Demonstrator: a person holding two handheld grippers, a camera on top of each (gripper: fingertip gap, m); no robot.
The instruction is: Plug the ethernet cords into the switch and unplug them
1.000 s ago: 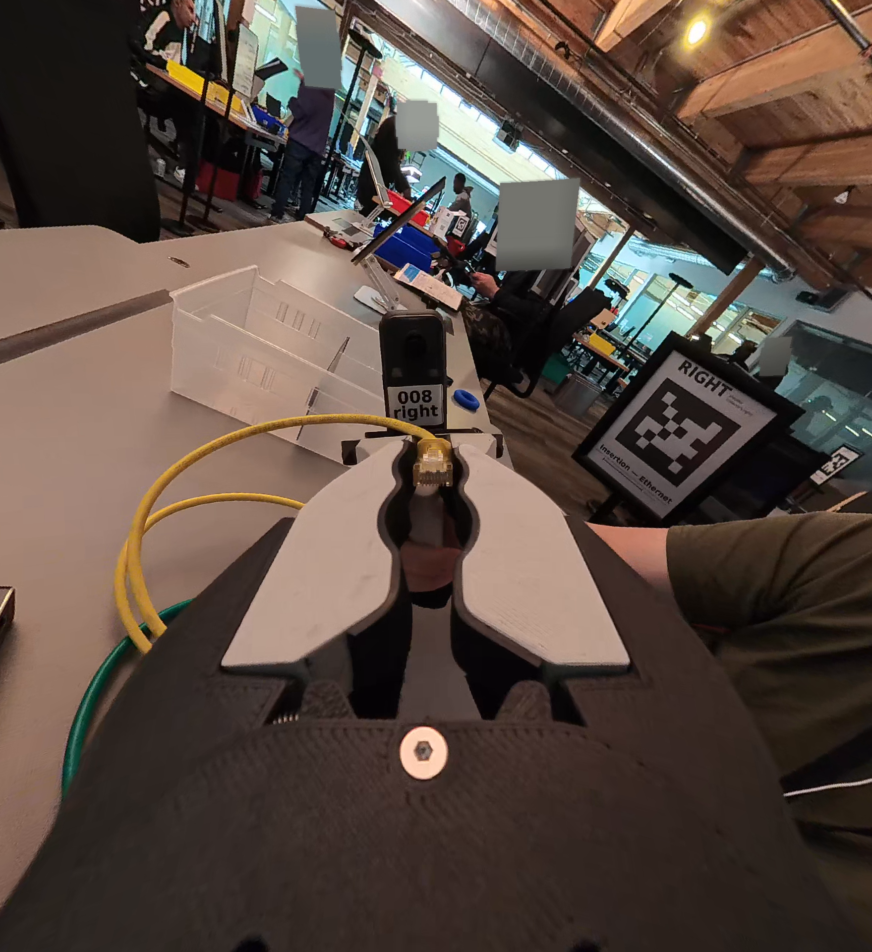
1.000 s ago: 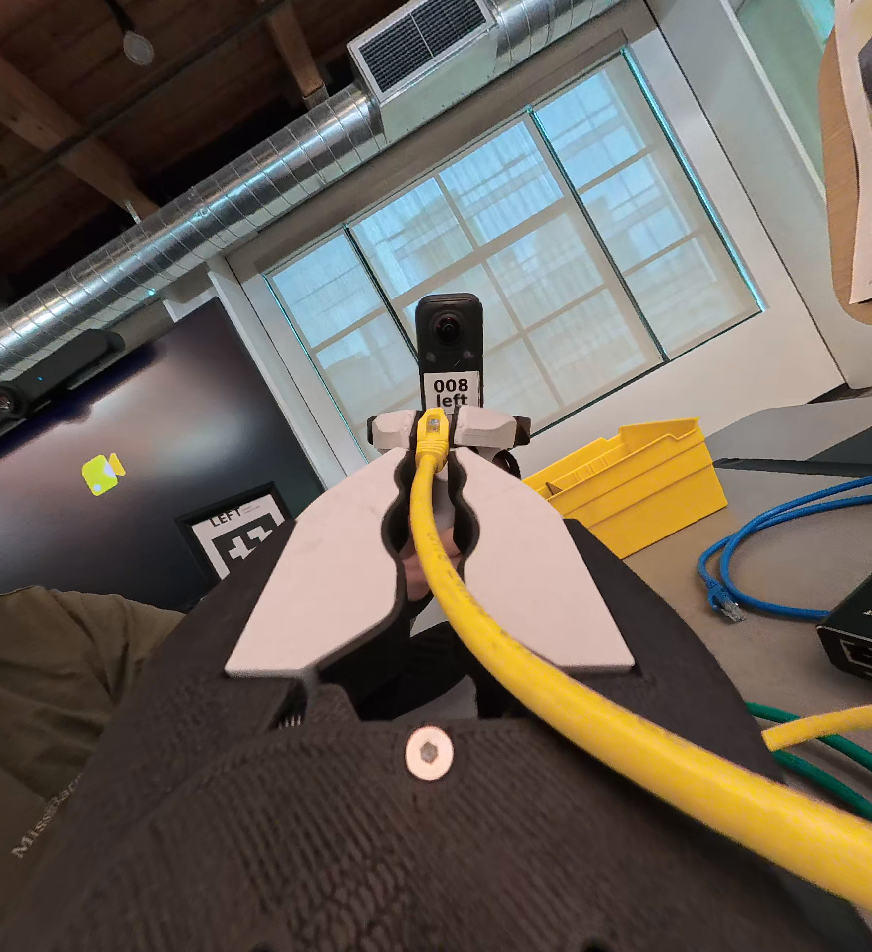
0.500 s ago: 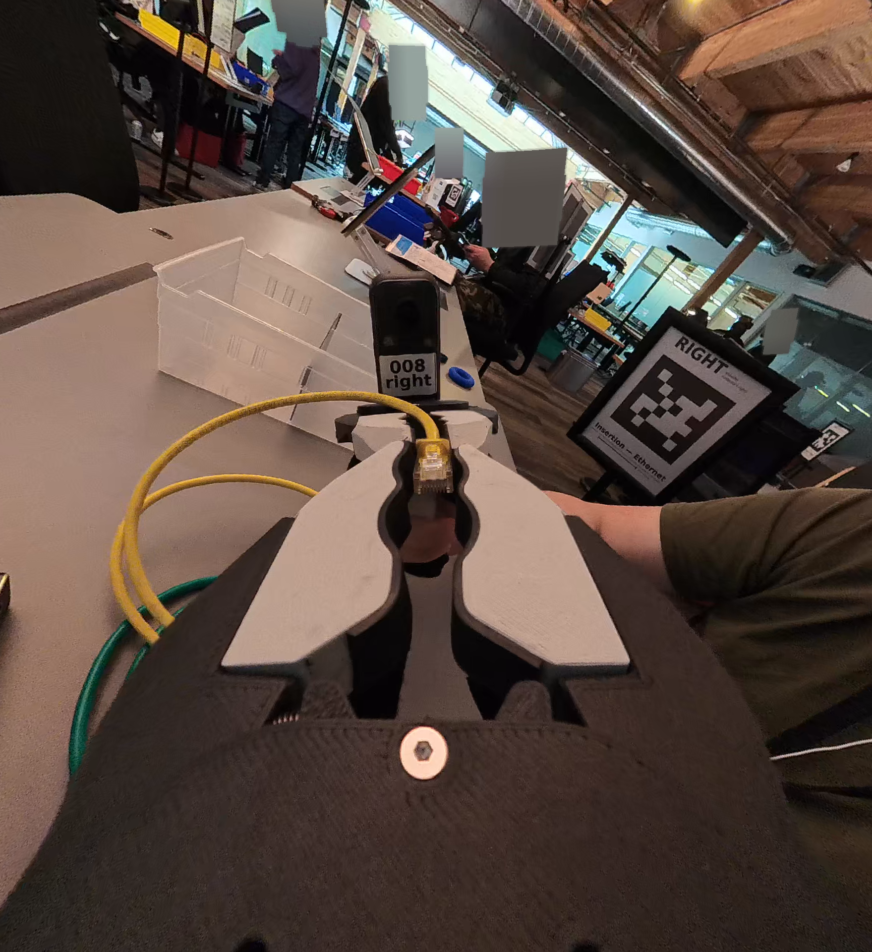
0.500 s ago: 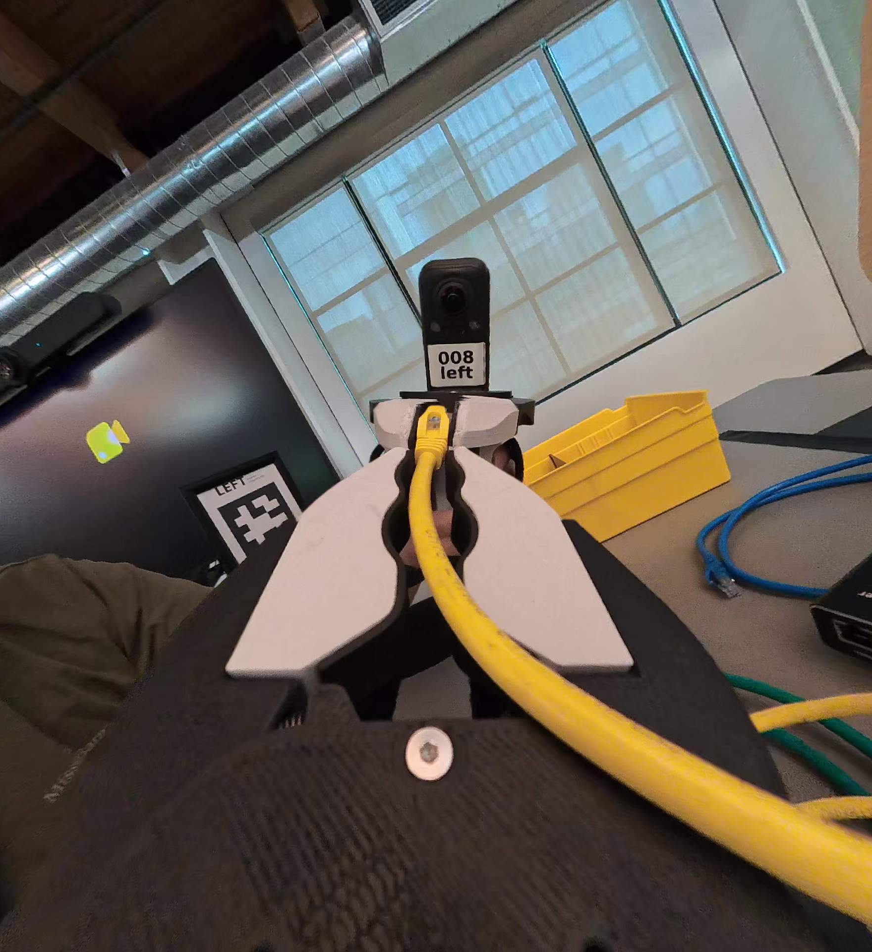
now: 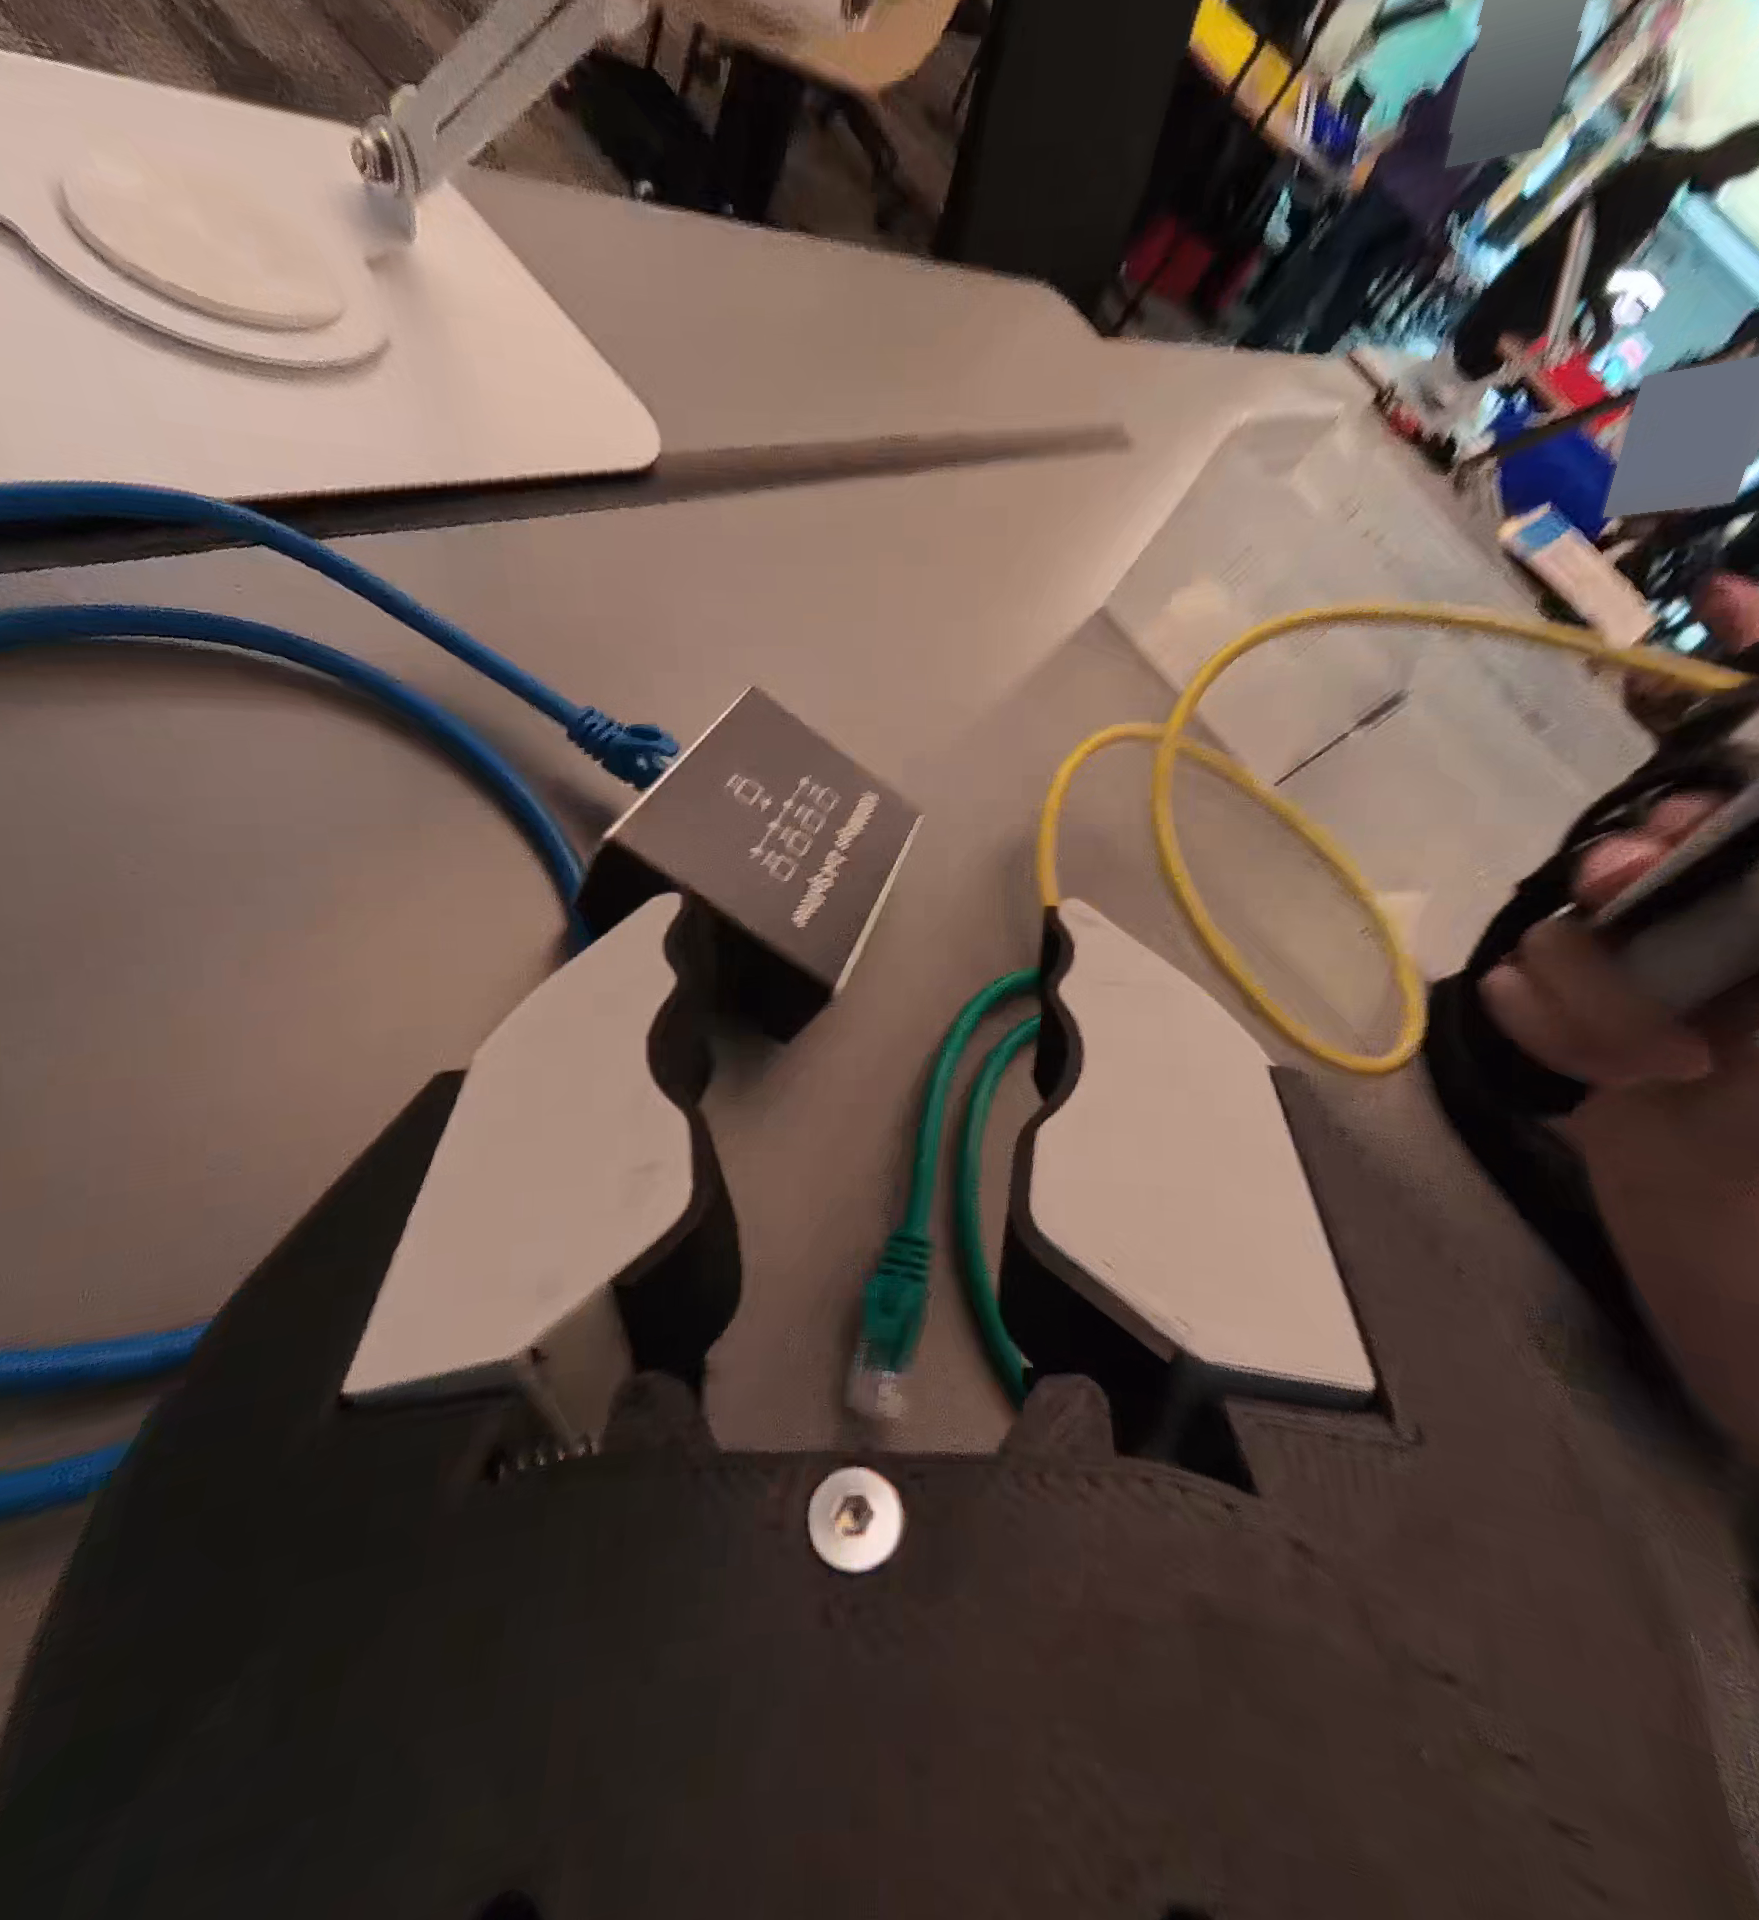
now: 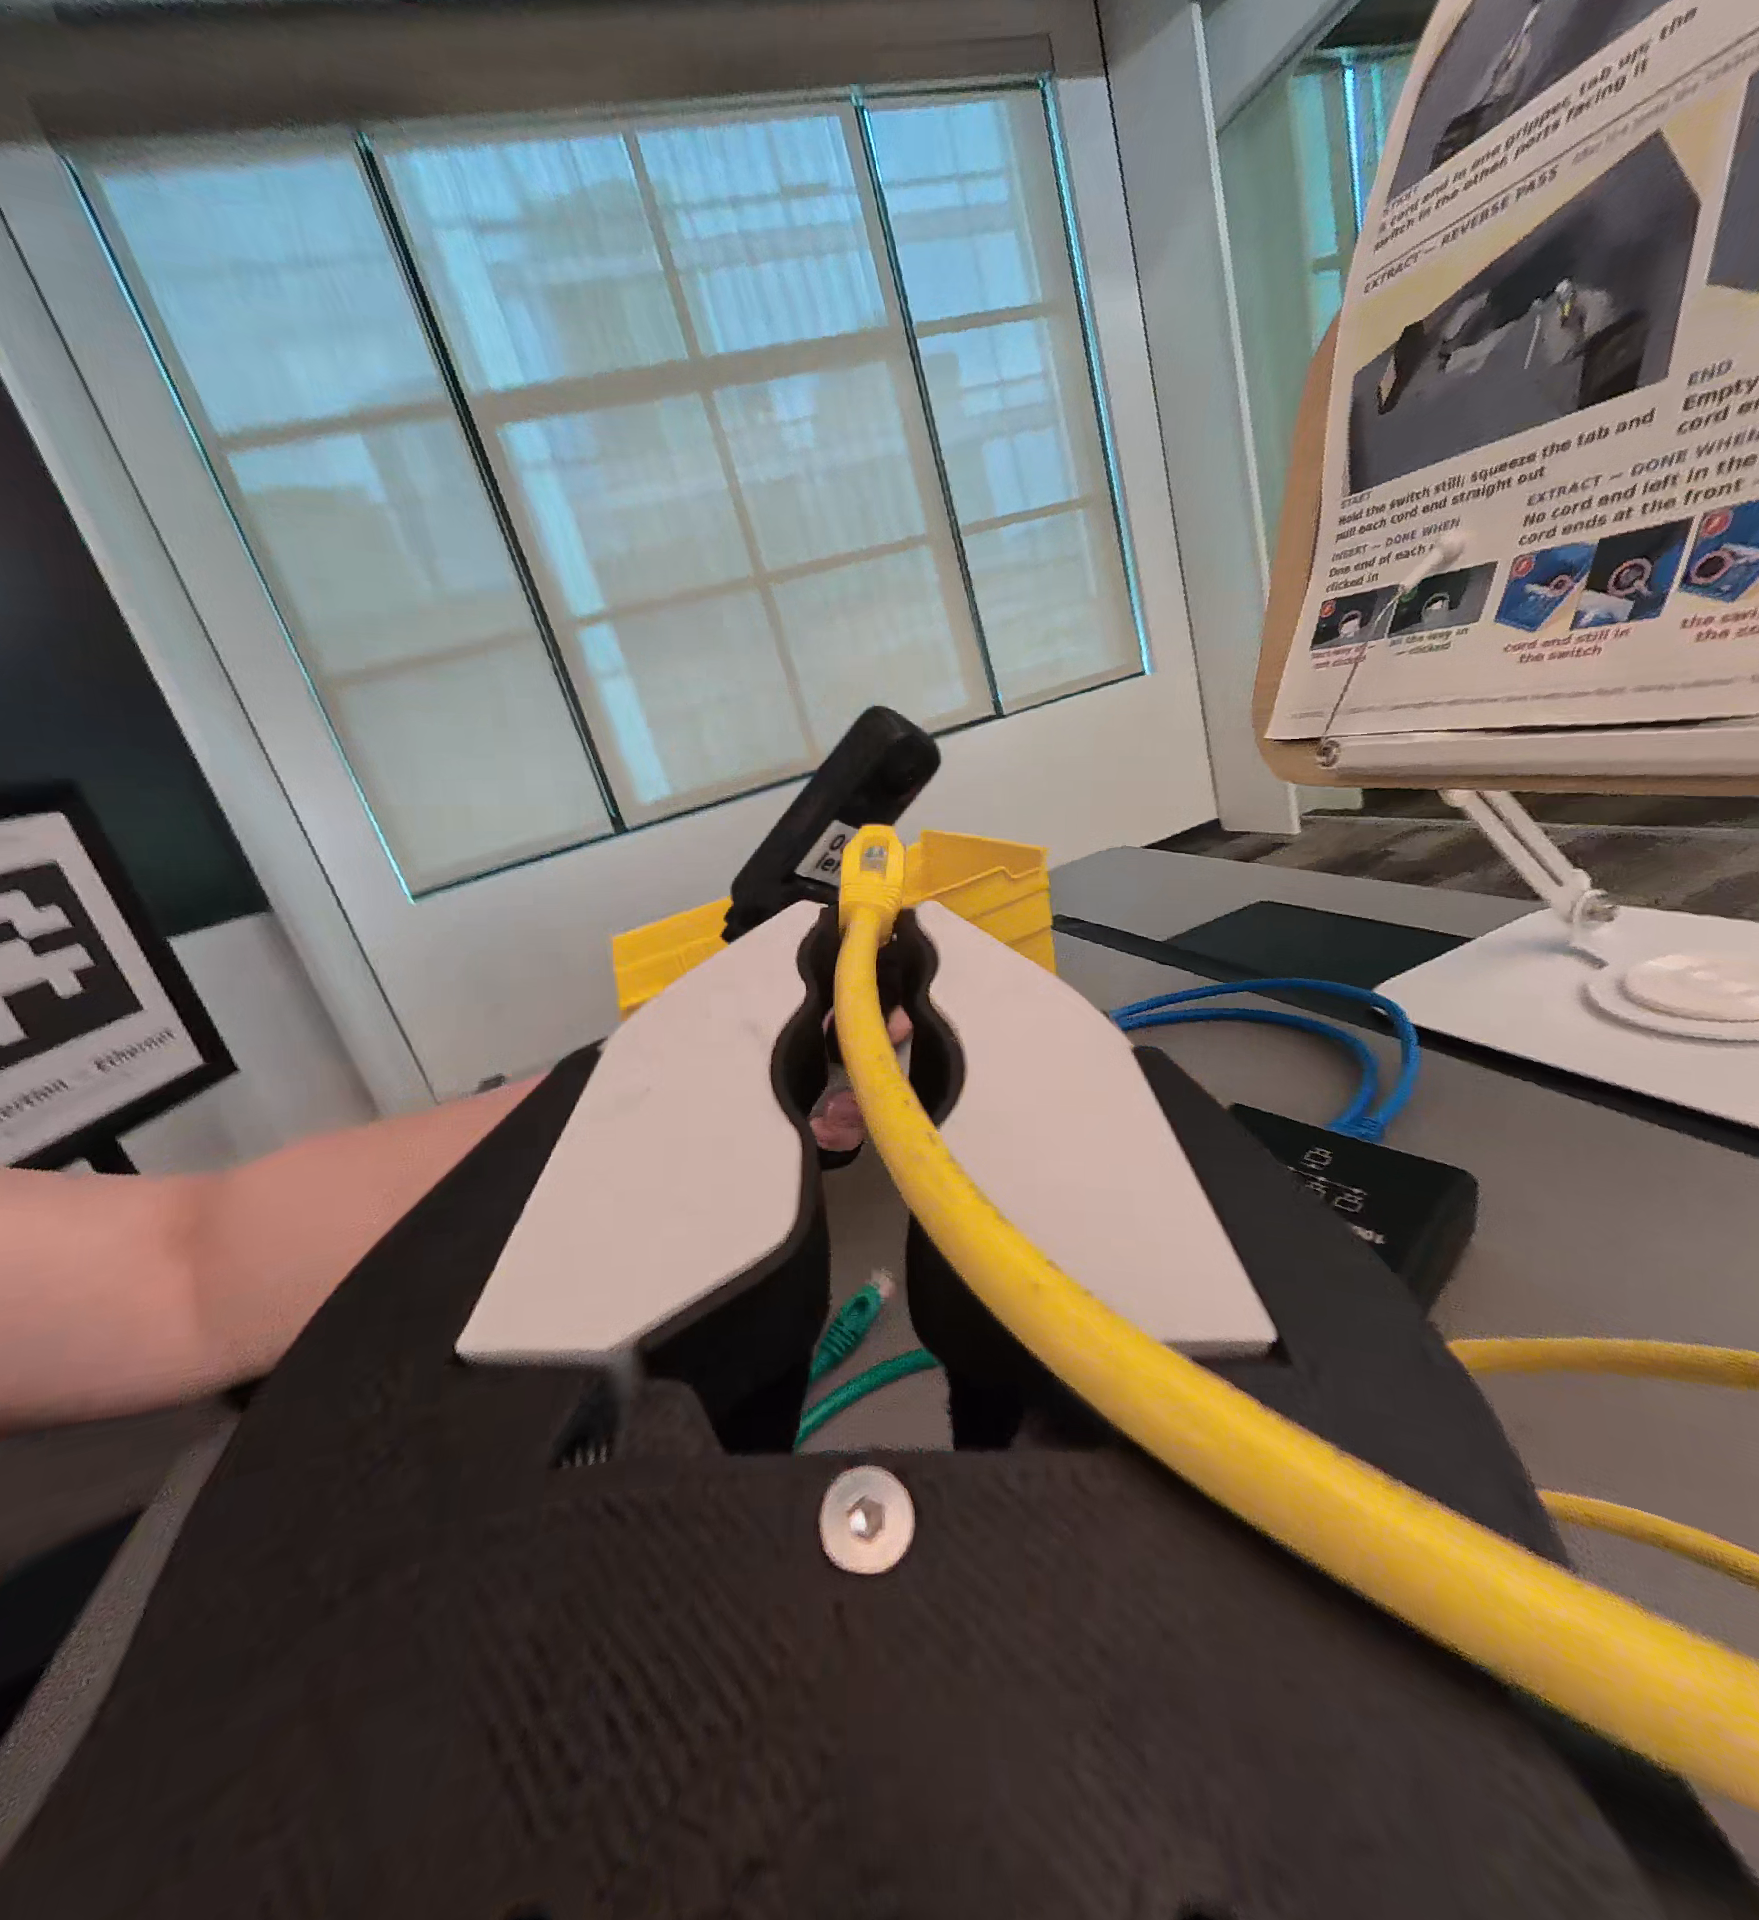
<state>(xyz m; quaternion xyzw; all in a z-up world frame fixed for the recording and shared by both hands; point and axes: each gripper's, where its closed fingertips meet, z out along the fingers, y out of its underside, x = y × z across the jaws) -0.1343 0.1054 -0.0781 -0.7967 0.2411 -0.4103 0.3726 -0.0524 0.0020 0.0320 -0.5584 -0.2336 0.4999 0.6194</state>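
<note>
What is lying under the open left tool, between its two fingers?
A green ethernet cord with its plug lies on the grey table. Its far end is hidden under the right finger.

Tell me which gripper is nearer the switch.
Left. The left gripper hovers open right at the switch, one jaw overlapping its near corner. The right gripper, shut on the yellow cord, is farther off.

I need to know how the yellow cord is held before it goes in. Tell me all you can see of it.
The yellow cord is a smooth round cable ending in a yellow plug with a clear tip. The right gripper is shut on it just behind the plug, which points up and away. The cable trails back over the gripper's body and falls in loose loops on the grey table.
</note>
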